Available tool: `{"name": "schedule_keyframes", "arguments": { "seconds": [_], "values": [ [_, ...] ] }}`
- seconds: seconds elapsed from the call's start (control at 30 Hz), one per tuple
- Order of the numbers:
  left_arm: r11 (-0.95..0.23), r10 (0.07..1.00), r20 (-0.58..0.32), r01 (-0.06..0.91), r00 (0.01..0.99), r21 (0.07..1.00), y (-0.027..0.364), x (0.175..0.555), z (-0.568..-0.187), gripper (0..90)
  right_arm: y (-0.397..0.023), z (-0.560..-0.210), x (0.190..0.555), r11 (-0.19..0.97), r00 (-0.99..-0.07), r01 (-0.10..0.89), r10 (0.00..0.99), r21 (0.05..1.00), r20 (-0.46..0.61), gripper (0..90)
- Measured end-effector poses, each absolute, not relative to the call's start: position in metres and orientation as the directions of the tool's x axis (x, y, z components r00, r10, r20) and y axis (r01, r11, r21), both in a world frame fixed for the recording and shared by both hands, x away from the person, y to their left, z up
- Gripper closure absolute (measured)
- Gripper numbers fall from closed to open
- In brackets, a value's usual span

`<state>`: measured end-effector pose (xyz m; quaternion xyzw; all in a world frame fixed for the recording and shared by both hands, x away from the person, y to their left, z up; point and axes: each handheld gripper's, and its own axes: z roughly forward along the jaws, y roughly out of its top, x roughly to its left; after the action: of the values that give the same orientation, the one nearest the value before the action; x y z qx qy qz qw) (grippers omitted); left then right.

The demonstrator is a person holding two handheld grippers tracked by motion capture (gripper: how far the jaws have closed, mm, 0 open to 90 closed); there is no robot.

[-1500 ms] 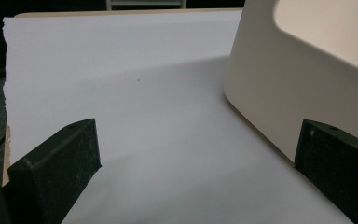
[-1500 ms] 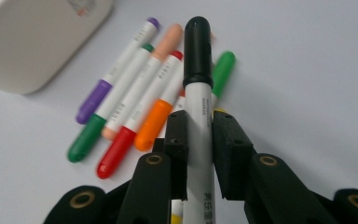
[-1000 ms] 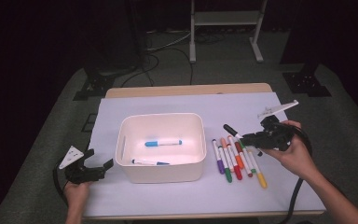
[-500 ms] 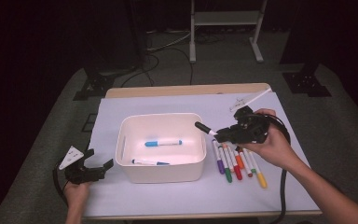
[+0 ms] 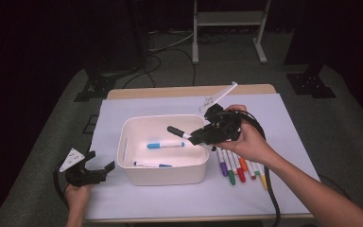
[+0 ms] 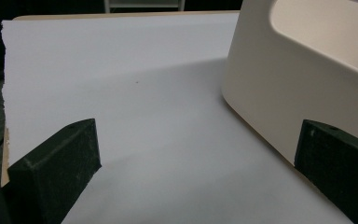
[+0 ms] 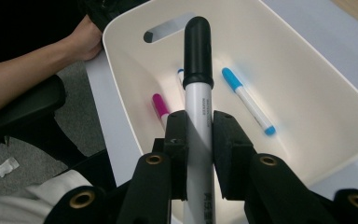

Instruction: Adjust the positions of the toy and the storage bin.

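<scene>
**Black-capped marker held over the bin**

The right gripper (image 7: 199,128) is clamped on a white-barrelled marker with a black cap (image 7: 197,84), the barrel pinched between its pads and the cap jutting out ahead over the open cream plastic bin (image 5: 163,172). Two blue-capped markers (one partly hidden) lie inside. The left gripper (image 5: 94,166) rests on the white surface (image 6: 135,93) just beside the bin, jaws spread wide around nothing.
</scene>
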<state>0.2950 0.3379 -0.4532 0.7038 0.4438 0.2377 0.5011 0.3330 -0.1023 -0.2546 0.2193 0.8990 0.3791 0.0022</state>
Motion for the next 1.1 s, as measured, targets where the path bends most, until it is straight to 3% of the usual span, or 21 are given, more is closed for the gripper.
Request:
{"name": "schedule_keyframes", "arguments": {
  "seconds": [1.1],
  "values": [
    [-0.094,0.860,-0.123,0.392,0.495,0.915,0.339,0.296,-0.453,0.0,0.006,-0.309,0.356,0.725,-0.960,0.281,0.220,0.628,0.175,75.7]
  ]
}}
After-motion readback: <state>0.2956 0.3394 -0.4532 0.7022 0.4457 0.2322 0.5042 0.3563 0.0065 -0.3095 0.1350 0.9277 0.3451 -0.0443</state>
